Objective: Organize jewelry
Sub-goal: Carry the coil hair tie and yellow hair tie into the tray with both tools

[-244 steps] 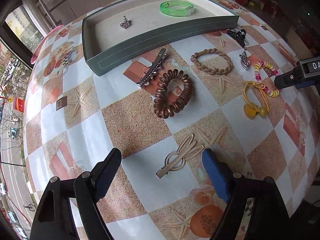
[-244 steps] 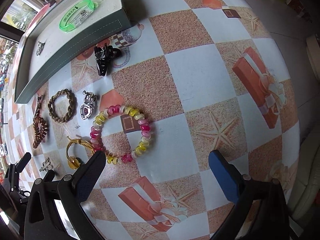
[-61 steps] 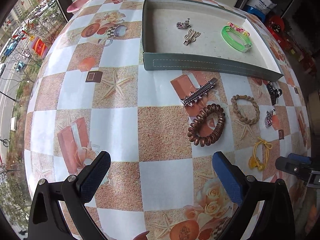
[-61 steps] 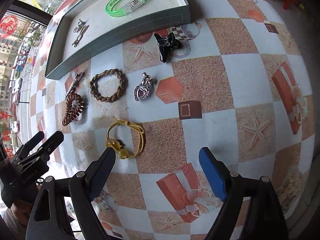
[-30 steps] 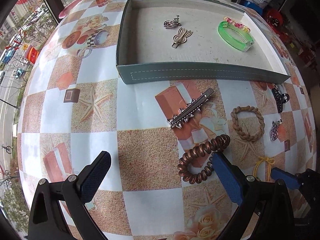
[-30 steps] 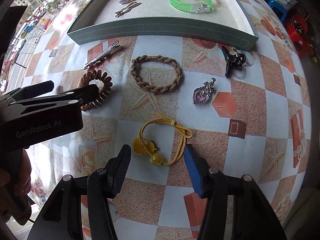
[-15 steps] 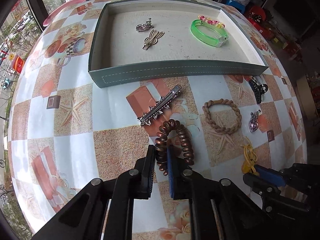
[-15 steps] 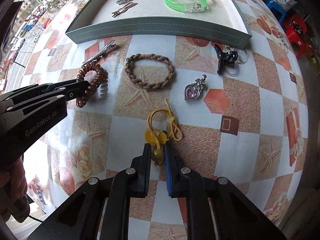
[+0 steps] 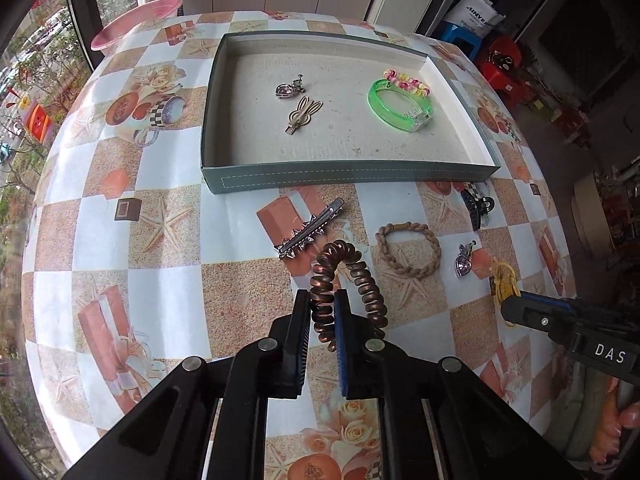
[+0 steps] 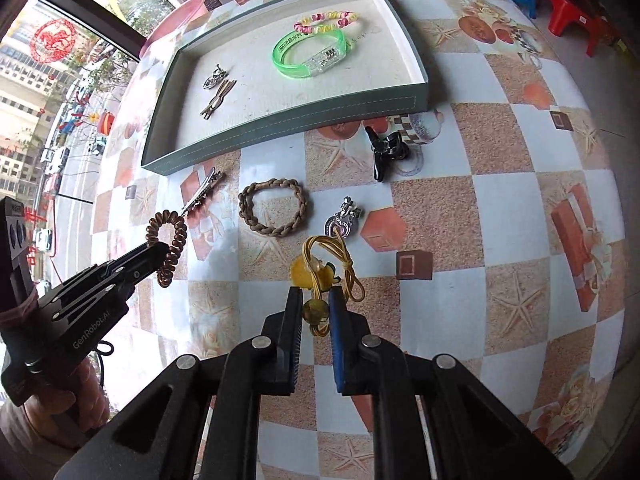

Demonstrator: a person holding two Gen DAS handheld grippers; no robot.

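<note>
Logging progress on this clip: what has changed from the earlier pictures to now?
Both tongs closed and lifted: the left tongs grip the brown spiral hair tie, the right tongs the yellow hair tie. The bunny clip and beaded bracelet went into the tray. The other pieces stayed.

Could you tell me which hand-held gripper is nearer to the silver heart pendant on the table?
Right. The right hand-held gripper, shut on the yellow hair tie, sits just in front of the heart pendant. The left hand-held gripper, holding the brown spiral hair tie, is farther off, beyond the braided band.
</note>
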